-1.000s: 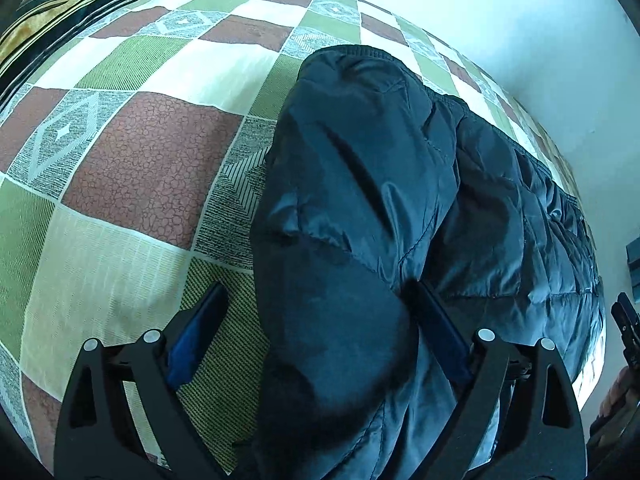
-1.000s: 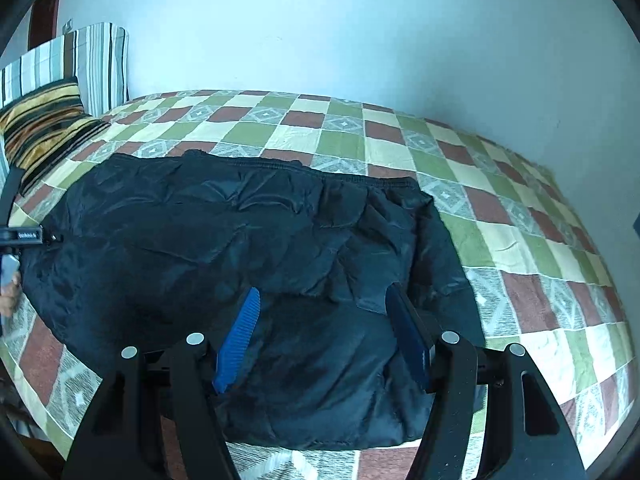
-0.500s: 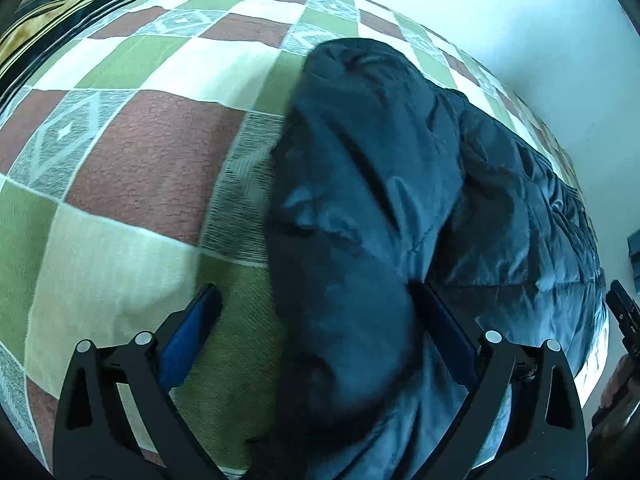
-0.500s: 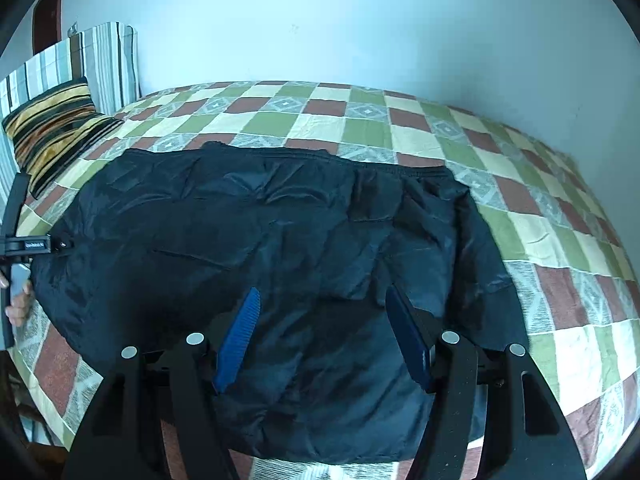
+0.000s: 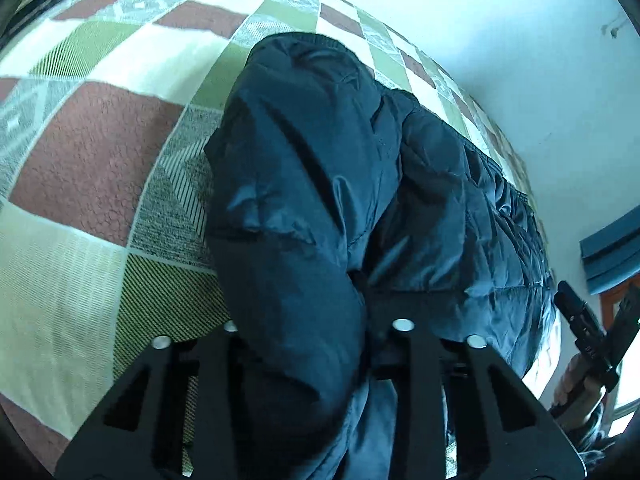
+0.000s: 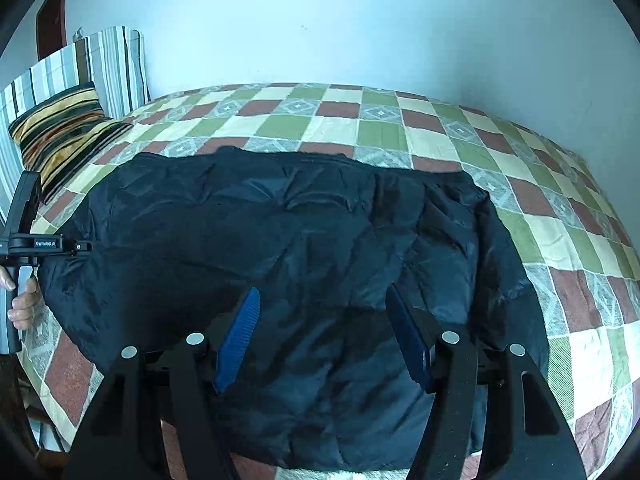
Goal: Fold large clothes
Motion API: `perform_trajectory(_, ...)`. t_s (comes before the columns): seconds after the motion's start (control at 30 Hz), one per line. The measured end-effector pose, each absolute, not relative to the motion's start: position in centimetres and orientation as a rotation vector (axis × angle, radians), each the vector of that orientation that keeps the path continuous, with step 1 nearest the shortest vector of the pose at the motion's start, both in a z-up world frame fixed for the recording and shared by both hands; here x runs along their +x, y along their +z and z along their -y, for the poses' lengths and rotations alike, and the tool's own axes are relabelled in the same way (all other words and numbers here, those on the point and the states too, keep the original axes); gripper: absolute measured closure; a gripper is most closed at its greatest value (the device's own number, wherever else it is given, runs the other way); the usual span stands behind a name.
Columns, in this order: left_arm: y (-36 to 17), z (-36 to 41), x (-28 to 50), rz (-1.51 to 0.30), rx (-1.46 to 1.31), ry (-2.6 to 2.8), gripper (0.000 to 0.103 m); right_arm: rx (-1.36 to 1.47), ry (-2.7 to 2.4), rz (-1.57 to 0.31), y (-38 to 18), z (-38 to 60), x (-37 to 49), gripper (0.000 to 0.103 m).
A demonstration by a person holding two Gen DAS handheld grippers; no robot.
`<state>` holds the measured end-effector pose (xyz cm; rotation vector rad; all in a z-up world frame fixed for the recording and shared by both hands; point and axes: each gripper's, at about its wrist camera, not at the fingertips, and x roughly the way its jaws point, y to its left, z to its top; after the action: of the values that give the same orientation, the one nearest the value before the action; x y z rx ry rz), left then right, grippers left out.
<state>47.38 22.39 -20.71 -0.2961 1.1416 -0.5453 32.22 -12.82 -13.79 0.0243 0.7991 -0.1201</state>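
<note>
both tongs meet the jacket (image 6: 280, 248): left tongs (image 5: 316, 344) clamp its sleeve, right tongs (image 6: 324, 340) gape wide above.

The dark navy quilted jacket (image 6: 280, 248) is thin, slightly glossy synthetic cloth, creased and puffy. The checked green, cream and brown bedspread (image 5: 92, 168) is matt woven cloth (pebbly on the brown squares). The striped velvety cushion (image 6: 64, 128) shows soft sheen.

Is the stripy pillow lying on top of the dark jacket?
No, the striped pillow sits at the head of the bed, off to the side of the dark jacket, with checkered bedspread showing between them.
</note>
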Motion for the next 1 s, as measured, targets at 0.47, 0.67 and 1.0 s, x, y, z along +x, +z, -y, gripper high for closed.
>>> perform_trajectory(0.47, -18.2, -21.2, 46.9, -1.091, -0.197, -0.513, 0.083, 0.015, -0.086, -0.837, -16.2, 8.4, 38.2, 0.038)
perform_trajectory(0.67, -16.5, -20.9, 46.4, -1.05, -0.186, -0.514, 0.086, 0.007, -0.121, -0.921, -19.4, 8.3, 40.2, 0.036)
perform_trajectory(1.0, -10.4, -16.9, 44.7, -0.915, -0.125, -0.585, 0.088, 0.024, -0.111, -0.93, -21.0, 8.8, 40.4, 0.035)
